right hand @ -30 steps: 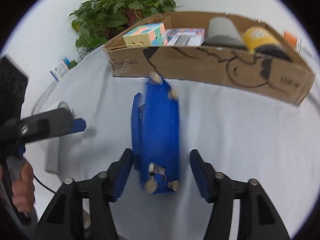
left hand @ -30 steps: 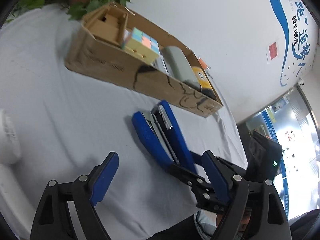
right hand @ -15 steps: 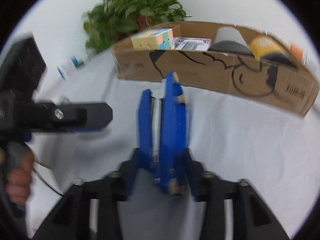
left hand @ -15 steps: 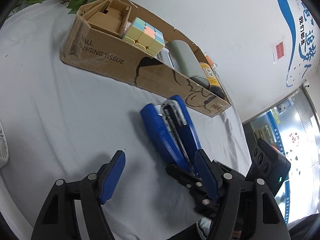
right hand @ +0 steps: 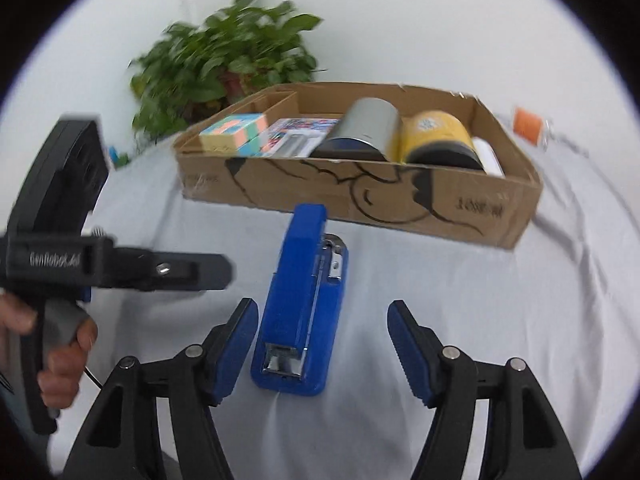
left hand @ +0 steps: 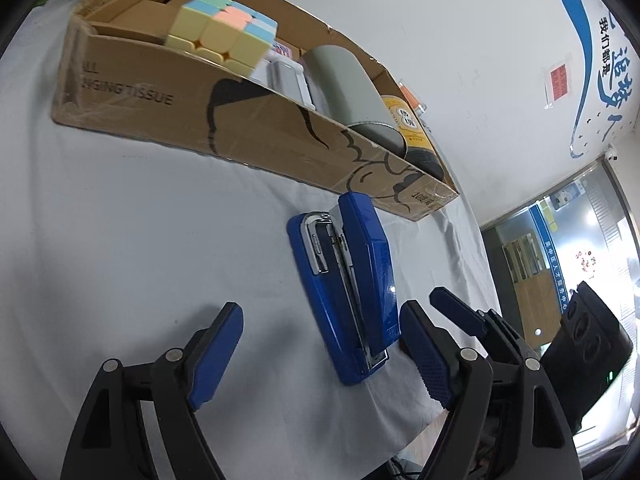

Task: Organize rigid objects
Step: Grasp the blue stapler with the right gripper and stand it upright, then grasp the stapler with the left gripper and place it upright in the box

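A blue stapler (left hand: 344, 292) lies on its side on the white cloth, just in front of a long cardboard box (left hand: 240, 128). My left gripper (left hand: 320, 350) hovers over its near end, jaws opening, and the stapler sits close to the right finger (left hand: 424, 352) with no pad pressing it. In the right wrist view the stapler (right hand: 304, 308) lies between the fingers of my right gripper (right hand: 324, 350), nearer the left pad (right hand: 240, 344). Those jaws are opening too and grip nothing. The left gripper (right hand: 216, 276) comes in from the left, held by a hand (right hand: 60, 372).
The box holds a pastel puzzle cube (left hand: 224, 32), a grey cylinder (left hand: 344, 84), a yellow can (left hand: 412, 128) and wooden blocks. A potted plant (right hand: 224, 60) stands behind it and a small orange item (right hand: 528, 122) to its right. The cloth's edge drops off beside the stapler.
Half a second ago my right gripper was shut on the stapler; it has let go and drawn back. The stapler now rests on its side. My left gripper has moved in toward it.
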Motion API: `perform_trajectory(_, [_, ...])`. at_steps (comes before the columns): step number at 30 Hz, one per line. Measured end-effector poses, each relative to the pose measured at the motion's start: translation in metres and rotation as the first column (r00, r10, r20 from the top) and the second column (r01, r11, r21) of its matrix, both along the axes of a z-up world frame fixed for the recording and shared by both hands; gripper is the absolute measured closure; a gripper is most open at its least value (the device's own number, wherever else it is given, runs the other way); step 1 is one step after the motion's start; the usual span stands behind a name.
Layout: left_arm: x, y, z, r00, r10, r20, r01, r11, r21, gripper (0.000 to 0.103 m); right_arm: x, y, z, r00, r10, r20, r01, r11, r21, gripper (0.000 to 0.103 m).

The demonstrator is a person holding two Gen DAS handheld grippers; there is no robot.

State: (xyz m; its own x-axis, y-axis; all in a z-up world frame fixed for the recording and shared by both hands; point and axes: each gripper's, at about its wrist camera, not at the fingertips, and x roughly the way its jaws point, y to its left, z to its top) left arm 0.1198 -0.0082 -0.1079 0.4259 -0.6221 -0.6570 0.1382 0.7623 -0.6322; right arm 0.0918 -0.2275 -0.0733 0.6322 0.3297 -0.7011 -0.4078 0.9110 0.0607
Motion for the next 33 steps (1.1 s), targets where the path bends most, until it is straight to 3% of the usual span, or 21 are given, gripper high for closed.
perform_trajectory(3, [0.003, -0.004, -0.003, 1.000, 0.001, -0.001, -0.001, 1.000, -0.006, 0.024, 0.005, 0.017, -0.009, 1.000, 0.026, -0.007, -0.027, 0.999, -0.031, 0.043])
perform_trajectory(7, [0.005, 0.000, -0.005, 1.000, 0.020, -0.008, -0.020, 1.000, -0.019, 0.024, 0.019, 0.032, -0.029, 0.999, 0.001, -0.036, -0.004, 0.997, -0.080, 0.074])
perform_trajectory(11, [0.005, 0.004, -0.007, 1.000, 0.024, 0.000, -0.024, 0.999, -0.032, 0.025, 0.029, 0.029, -0.030, 0.996, -0.033, -0.085, 0.033, 0.999, -0.002, 0.076])
perform_trajectory(15, [0.009, 0.006, -0.012, 1.000, 0.012, -0.011, -0.012, 0.998, -0.068, 0.027, 0.045, 0.003, -0.030, 0.954, -0.001, -0.301, 0.092, 0.953, 0.288, 0.076])
perform_trajectory(18, [0.012, 0.007, -0.018, 1.000, -0.006, -0.030, 0.003, 0.994, -0.106, 0.038, 0.049, 0.004, -0.033, 0.934, 0.019, -0.356, 0.112, 0.932, 0.344, 0.075])
perform_trajectory(20, [0.017, 0.010, -0.024, 0.999, -0.005, -0.054, -0.004, 0.985, -0.171, 0.046, 0.046, 0.004, -0.034, 0.923, 0.028, -0.384, 0.127, 0.919, 0.373, 0.075])
perform_trajectory(23, [0.020, 0.011, -0.026, 0.998, -0.012, -0.056, 0.001, 0.979, -0.206, 0.056, 0.049, 0.002, -0.039, 0.890, 0.077, -0.450, 0.158, 0.873, 0.462, 0.075])
perform_trajectory(28, [0.023, 0.008, -0.009, 1.000, -0.011, -0.019, 0.009, 0.990, -0.139, 0.059, 0.049, 0.011, -0.036, 0.876, 0.108, -0.470, 0.153, 0.862, 0.483, 0.076])
perform_trajectory(33, [0.032, 0.013, 0.037, 0.997, -0.007, 0.073, 0.015, 0.993, -0.115, 0.062, 0.057, 0.020, -0.001, 0.917, 0.105, -0.385, 0.107, 0.865, 0.491, 0.077])
